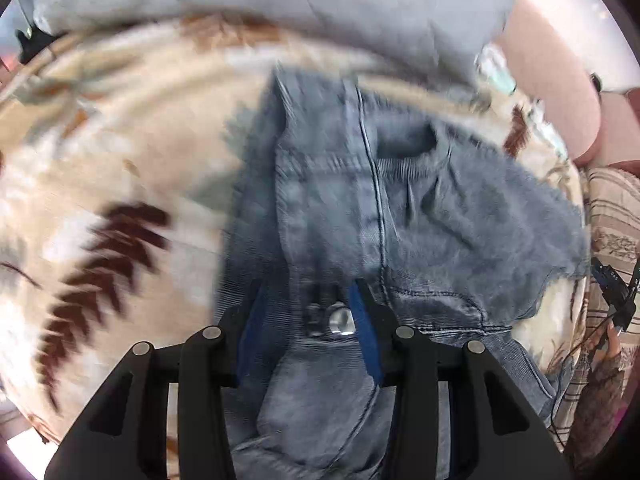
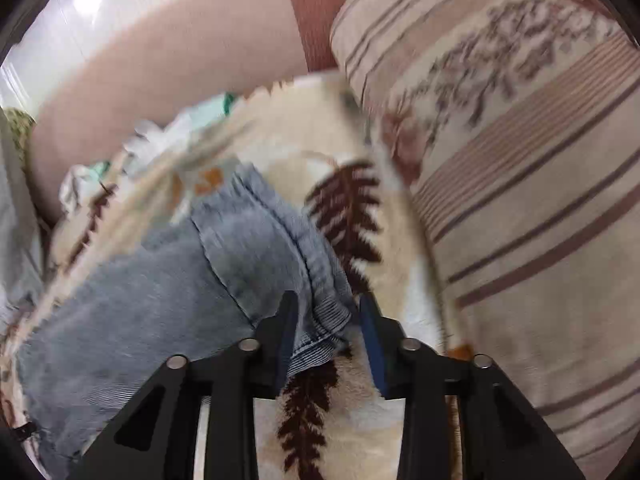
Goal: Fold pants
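While both views are smeared by motion blur, the pants (image 1: pixel 360 200) read plainly as faded blue-grey denim, bunched and partly doubled over on a cream blanket (image 1: pixel 100 152) printed with dark brown fern leaves. In the left wrist view the waistband end lies nearest the camera, with a long seam running away up the cloth and a pocket opening to the right of it. A silver metal button (image 1: pixel 340 320) sits on the waistband right between the fingers of the left gripper (image 1: pixel 306 312). Those fingers stand apart with denim filling the gap; I cannot tell whether their blue pads actually press the cloth.

In the right wrist view the right gripper (image 2: pixel 326 330) straddles a ribbed, folded edge of the pants (image 2: pixel 224 256). Its left finger (image 2: pixel 286 328) touches the denim, while the right finger stands clear of it over the blanket (image 2: pixel 400 280), so the jaws are spread.

Beyond the pants, a pale grey-blue pillow (image 1: pixel 280 8) lies at the far edge of the blanket in the left view. A striped beige cushion (image 2: pixel 520 160) with a floral motif rises just beside the blanket on the right, and crumpled white and green cloth (image 2: pixel 160 140) lies against a pinkish wall (image 2: pixel 180 52) behind.
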The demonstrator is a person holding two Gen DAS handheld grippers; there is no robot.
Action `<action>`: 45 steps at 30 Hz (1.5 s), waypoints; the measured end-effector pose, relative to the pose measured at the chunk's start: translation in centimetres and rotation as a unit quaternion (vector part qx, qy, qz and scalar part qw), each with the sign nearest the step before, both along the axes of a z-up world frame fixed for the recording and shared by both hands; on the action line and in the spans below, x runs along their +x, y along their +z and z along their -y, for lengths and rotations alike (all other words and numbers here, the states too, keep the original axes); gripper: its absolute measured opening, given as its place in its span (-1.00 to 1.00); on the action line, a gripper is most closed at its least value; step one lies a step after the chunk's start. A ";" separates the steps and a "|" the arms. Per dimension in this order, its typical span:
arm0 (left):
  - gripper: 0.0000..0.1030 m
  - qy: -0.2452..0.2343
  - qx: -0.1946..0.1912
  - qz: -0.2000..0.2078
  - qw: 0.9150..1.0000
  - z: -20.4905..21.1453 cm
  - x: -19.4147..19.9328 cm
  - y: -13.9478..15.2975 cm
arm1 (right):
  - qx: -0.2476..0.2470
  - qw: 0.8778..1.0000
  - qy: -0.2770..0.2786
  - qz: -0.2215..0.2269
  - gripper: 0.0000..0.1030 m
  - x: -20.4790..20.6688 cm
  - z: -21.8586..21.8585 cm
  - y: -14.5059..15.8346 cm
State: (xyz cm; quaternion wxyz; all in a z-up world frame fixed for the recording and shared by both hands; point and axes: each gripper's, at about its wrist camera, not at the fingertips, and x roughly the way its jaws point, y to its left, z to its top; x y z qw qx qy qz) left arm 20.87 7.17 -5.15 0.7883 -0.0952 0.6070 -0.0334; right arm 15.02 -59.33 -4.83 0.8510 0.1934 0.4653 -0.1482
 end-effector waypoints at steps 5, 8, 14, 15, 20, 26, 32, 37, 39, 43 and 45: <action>0.32 0.041 0.003 0.028 0.999 -2.8 2.6 2.9 | 0.023 0.999 0.006 0.040 0.27 0.6 1.6 3.3; 0.33 0.048 -0.018 -0.013 0.999 -2.8 4.6 1.9 | 0.036 0.999 0.017 0.028 0.27 2.0 1.0 3.2; 0.33 -0.003 -0.057 -0.024 0.998 0.3 2.5 1.9 | 0.084 0.991 0.101 0.011 0.24 -0.9 -3.0 3.0; 0.33 -0.020 -0.065 -0.027 0.997 0.7 1.4 1.9 | 0.079 0.991 0.112 0.000 0.24 -2.4 -3.2 3.0; 0.38 -0.092 -0.056 -0.027 0.994 1.5 -4.7 1.7 | 0.048 0.988 0.132 -0.064 0.24 -12.5 -3.0 1.1; 0.39 -0.108 -0.028 -0.071 0.991 2.1 -8.2 -2.0 | 0.015 0.990 0.108 -0.094 0.24 -18.3 -3.0 -2.0; 0.40 -0.089 -0.019 -0.040 0.995 2.9 -9.7 -0.9 | -0.084 0.983 0.137 -0.091 -0.71 -18.2 -6.1 -1.6; 0.41 -0.073 0.024 -0.046 0.996 2.3 -9.7 -2.0 | -0.075 0.993 0.037 -0.084 -1.00 -19.3 -2.0 -1.8; 0.41 -0.064 0.018 -0.044 0.997 2.0 -9.7 -2.1 | -0.049 0.993 0.026 -0.104 -1.00 -19.9 -0.9 -3.1; 0.40 -0.072 0.000 -0.024 0.997 1.6 -10.5 -0.8 | 0.012 0.998 0.048 -0.027 -0.82 -22.5 -1.7 -0.1; 0.40 -0.070 -0.015 -0.013 0.997 0.8 -10.9 0.1 | 0.007 0.997 0.069 -0.017 -0.57 -23.0 -2.7 1.0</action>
